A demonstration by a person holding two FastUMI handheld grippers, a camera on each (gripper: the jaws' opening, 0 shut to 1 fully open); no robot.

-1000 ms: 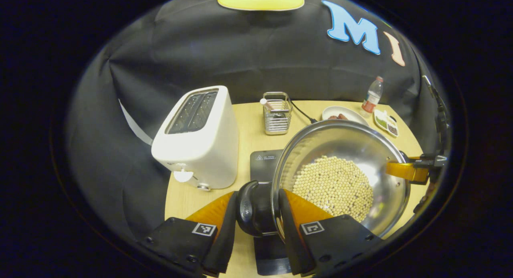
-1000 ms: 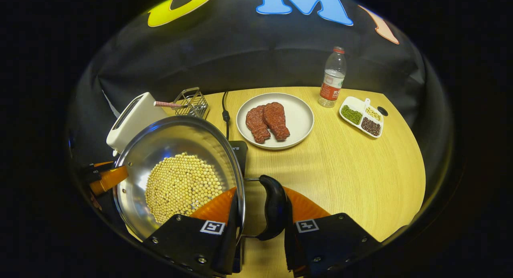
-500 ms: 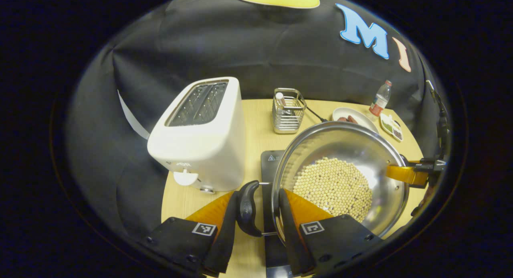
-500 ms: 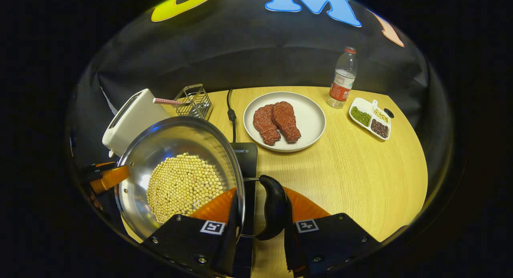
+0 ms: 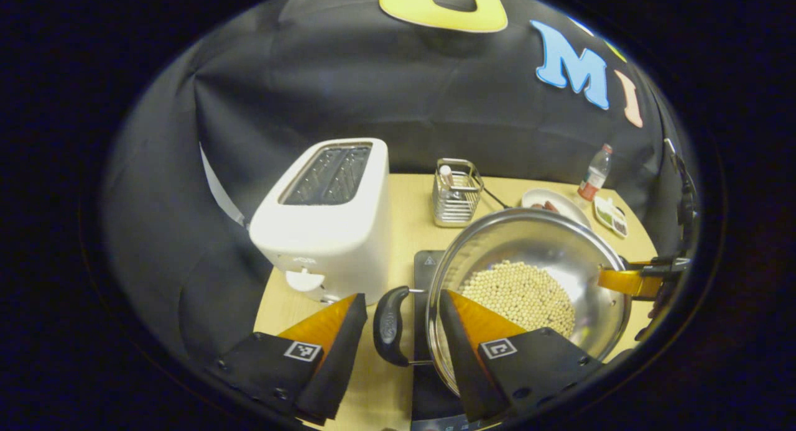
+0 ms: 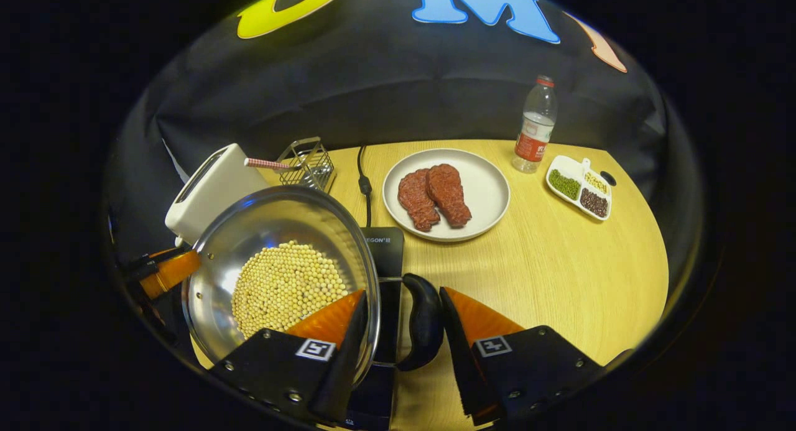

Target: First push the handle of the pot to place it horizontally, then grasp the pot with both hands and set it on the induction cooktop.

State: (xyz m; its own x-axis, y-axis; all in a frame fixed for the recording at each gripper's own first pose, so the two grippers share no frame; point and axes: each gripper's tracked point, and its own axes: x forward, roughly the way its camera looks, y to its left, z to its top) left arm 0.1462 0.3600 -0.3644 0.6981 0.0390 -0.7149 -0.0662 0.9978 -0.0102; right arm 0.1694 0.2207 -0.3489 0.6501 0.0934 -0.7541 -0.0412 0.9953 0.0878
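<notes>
Stainless steel, round and shiny: the pot (image 5: 547,257) sat on the flat black induction cooktop (image 5: 426,266), its bottom covered with a layer of pale yellow beans (image 5: 519,291). In the right gripper view the same pot (image 6: 273,232) lay left of centre on the cooktop (image 6: 385,250), beans (image 6: 286,288) heaped in the middle.

Left gripper (image 5: 401,331): fingers spread wide, released. The pot's black loop handle (image 5: 388,325) stood between them with a gap on the left side; the other finger sat inside the pot rim. Nothing pinched.

Right gripper (image 6: 401,328): also opened out. One finger lay inside the pot over the beans, the other beside the black handle (image 6: 424,322) on this side, just apart from it. In the left gripper view this gripper showed at the pot's far rim (image 5: 634,280).

Other containers on the light wooden table (image 6: 559,275):
- round white plate (image 6: 446,194) holding two reddish-brown meat slabs (image 6: 434,196), lying side by side and touching;
- small white divided dish (image 6: 579,187) with green, dark and pale grains in separate compartments;
- clear plastic bottle (image 6: 533,127) with red cap, upright, behind the dish; contents unclear;
- wire metal rack (image 5: 457,191) holding a striped straw-like stick (image 6: 267,163), leaning out to the left.

White two-slot toaster (image 5: 326,222) stood just left of the cooktop. A black cord (image 6: 364,182) ran from the cooktop towards the wall.
</notes>
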